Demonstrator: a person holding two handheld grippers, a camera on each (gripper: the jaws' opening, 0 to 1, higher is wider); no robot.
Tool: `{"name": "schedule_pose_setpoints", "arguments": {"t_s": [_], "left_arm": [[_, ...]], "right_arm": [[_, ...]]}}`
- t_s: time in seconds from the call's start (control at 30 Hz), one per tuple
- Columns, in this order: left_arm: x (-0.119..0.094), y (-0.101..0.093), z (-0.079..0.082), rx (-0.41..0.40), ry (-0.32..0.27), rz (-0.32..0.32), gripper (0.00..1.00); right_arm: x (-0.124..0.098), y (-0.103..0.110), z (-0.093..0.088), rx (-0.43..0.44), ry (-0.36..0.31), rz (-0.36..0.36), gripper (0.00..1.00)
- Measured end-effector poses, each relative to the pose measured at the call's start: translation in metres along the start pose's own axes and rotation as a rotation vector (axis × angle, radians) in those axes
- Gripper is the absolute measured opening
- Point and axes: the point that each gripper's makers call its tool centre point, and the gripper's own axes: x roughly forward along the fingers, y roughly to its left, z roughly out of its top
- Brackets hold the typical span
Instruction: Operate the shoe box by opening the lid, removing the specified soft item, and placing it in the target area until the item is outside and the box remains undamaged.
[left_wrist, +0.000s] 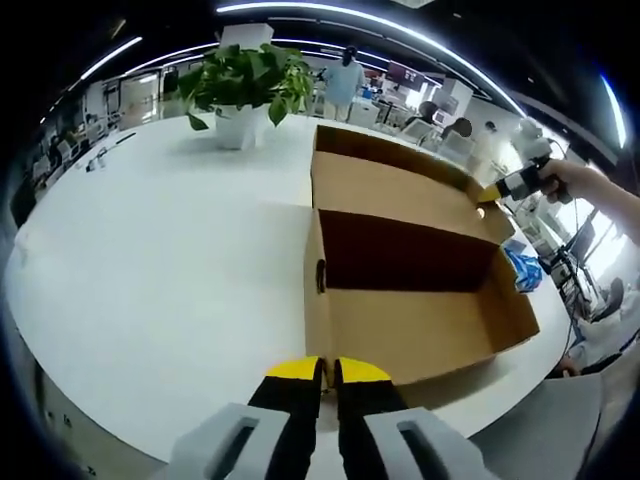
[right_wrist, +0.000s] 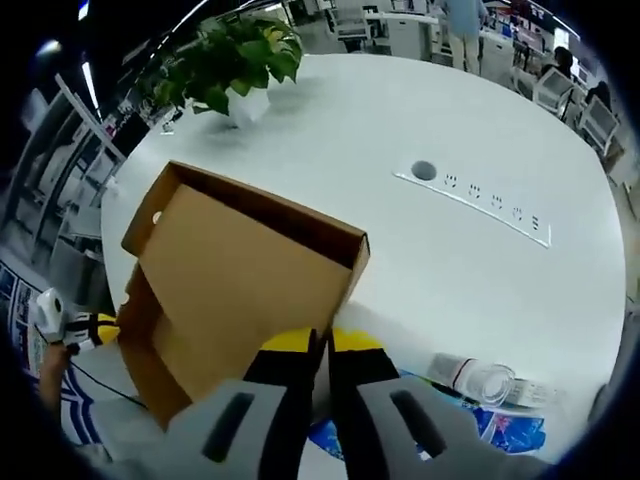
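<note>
1. A round white worktop (left_wrist: 150, 260) carries a brown cardboard shoe box (left_wrist: 410, 300), which lies open with its hinged cardboard lid (left_wrist: 395, 185) thrown back flat behind it. What shows of the box's inside is bare cardboard – no soft item can be made out in it.
2. A leafy green plant in a white pot (left_wrist: 242, 95) stands on the worktop well beyond the box. In the right gripper view a strip of sockets set into the worktop (right_wrist: 480, 205) lies apart from the box, and a clear plastic bottle (right_wrist: 480, 380) lies on blue printed plastic wrapping (right_wrist: 500, 425) near the box's corner.
3. Office desks, chairs and a few people fill the far background.
4. The left claw (left_wrist: 328, 372) is level with the box's near wall, just in front of it; its yellow-tipped jaws are pressed together on nothing.
5. The right claw (right_wrist: 320, 345) reaches in at the edge of the lid – its jaws meet, but I cannot tell whether cardboard is caught between them. In the left gripper view a hand (left_wrist: 570, 180) holds it at the lid's far corner.
</note>
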Motion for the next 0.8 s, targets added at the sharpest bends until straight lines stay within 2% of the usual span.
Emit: {"name": "schedule_pose_setpoints", "arguments": {"t_s": [0.4,0.8], "left_arm": [[0.0,0.0,0.0,-0.003,-0.008,-0.008,0.04],[-0.002,-0.003,-0.001,0.002,-0.011,-0.02,0.05]], "right_arm": [[-0.029,0.015,0.006,-0.089,-0.097,-0.011,0.02],[-0.057,0.035,-0.005,-0.174,-0.213,-0.05,0.01]]}}
